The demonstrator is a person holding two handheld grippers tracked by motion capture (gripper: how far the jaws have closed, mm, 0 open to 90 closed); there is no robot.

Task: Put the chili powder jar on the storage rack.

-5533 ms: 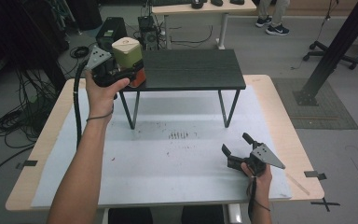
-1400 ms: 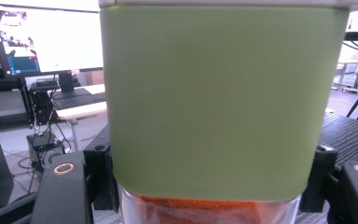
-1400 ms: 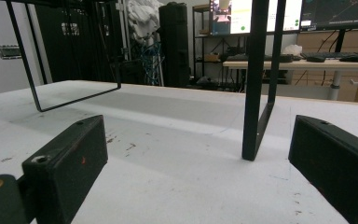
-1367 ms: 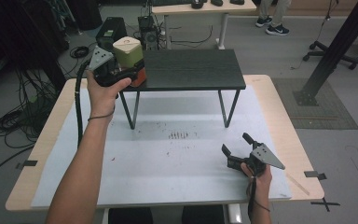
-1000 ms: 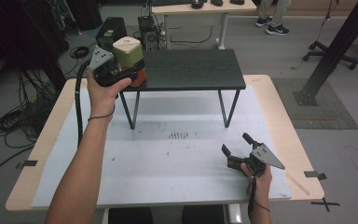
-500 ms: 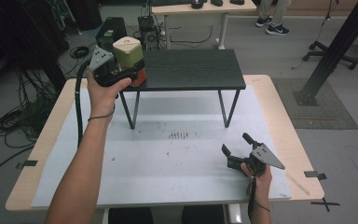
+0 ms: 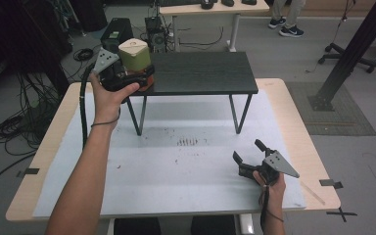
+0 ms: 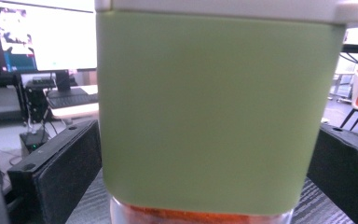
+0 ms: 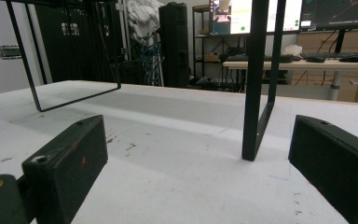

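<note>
Nothing has shifted since the earlier frames: both hands hold as they were. From the high view, the left gripper [image 7: 127, 73] sits at the left end of the black shelf [image 7: 200, 73], with the green jar [image 7: 134, 55] standing upright on that shelf between its fingers. The left gripper view adds the closeness: the jar's green wall [image 8: 214, 112], white lid above, orange contents below, spans the gap between the two black fingers [image 8: 56, 172], though whether they press it I cannot tell. The right gripper [image 7: 252, 159] rests low on the white table [image 7: 176, 171], its jaws wide apart around nothing; its own view shows a shelf leg [image 9: 256, 79] ahead between the fingers [image 9: 65, 163]
</note>
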